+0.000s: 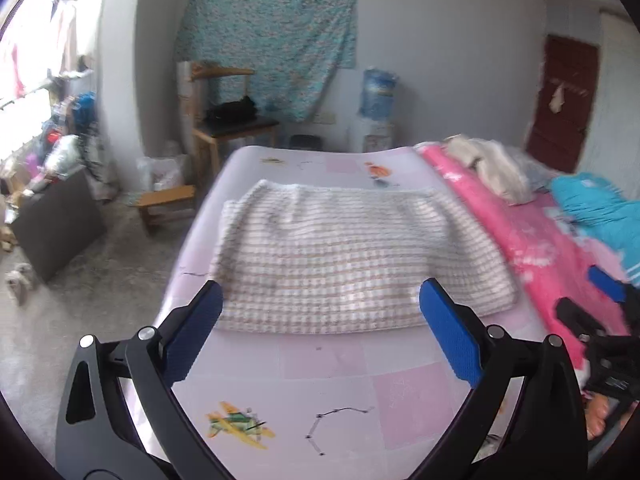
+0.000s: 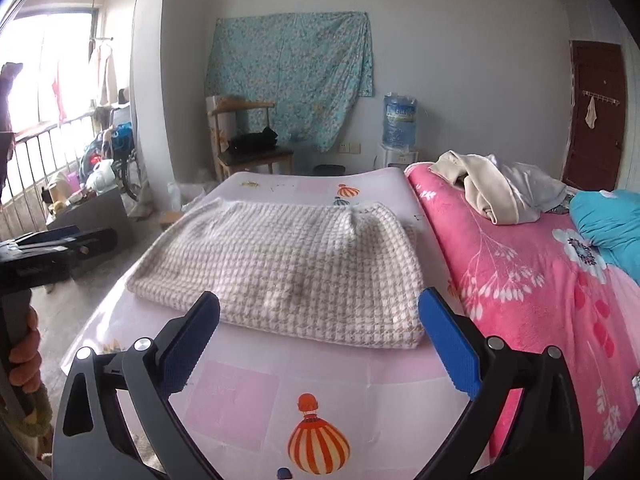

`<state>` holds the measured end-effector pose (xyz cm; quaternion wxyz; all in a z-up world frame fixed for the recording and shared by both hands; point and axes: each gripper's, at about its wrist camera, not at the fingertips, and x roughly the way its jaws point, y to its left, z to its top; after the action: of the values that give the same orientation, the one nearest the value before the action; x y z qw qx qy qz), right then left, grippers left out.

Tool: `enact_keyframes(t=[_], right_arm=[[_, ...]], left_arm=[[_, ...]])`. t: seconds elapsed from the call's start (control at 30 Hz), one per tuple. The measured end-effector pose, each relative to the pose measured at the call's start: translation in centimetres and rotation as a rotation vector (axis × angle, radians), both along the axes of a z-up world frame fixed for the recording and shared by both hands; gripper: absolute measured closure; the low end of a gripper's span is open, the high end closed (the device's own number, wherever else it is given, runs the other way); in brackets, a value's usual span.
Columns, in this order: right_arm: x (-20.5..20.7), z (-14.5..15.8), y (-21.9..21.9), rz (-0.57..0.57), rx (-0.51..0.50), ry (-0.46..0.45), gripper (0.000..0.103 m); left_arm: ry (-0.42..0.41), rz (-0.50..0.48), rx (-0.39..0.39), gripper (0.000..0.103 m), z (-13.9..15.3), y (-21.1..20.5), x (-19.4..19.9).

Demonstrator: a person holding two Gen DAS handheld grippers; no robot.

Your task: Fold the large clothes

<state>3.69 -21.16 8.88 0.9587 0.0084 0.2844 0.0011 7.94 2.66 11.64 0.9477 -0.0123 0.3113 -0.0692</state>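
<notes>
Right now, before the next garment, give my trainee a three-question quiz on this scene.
1. True or false: the left gripper is clamped on the checked garment.
2. Which lies on the pink blanket? A) cream clothes B) a water bottle C) a chair
3. Fill in: the garment lies folded on the pale ____ with balloon prints.

Key
1. False: both the left and the right gripper stand open and empty.
2. A: the cream clothes.
3. Mat.

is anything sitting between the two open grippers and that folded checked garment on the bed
Nothing visible. Only bare pink sheet lies between the right gripper, the left gripper and the checked garment. The clothes pile sits off to the right.
</notes>
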Motion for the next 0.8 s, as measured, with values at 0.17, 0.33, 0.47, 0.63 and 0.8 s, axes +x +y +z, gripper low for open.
enact_keyframes(t=[0.17,0.33,0.47,0.63,0.8], right_arm=[[0.2,-0.6,0.0,-0.043,-0.026,0.016,0.006],[1.1,-2.7,0.1,-0.071,-0.052,0.088,0.006],[1.8,-3.6,0.3,-0.089,-0.087,0.105,0.006],[2.4,-4.2,0.2,-0.102,-0.086,0.120,0.006],[2.8,-4.6,0.4,-0.105,-0.100,0.142,0.006]], left_arm=[[-0.003,0.033,0.010,0.008,-0.3,-0.6,-0.1],[0.021,0.079,0.026,0.008,-1.6,-1.0,0.2],[0.074,0.097,0.079,0.008,-3.1,-1.8,1.2],[0.116,0.103,0.099,0.008,-4.0,-2.1,2.0],[0.140,0.122,0.088,0.008,-4.7,-1.9,2.4]])
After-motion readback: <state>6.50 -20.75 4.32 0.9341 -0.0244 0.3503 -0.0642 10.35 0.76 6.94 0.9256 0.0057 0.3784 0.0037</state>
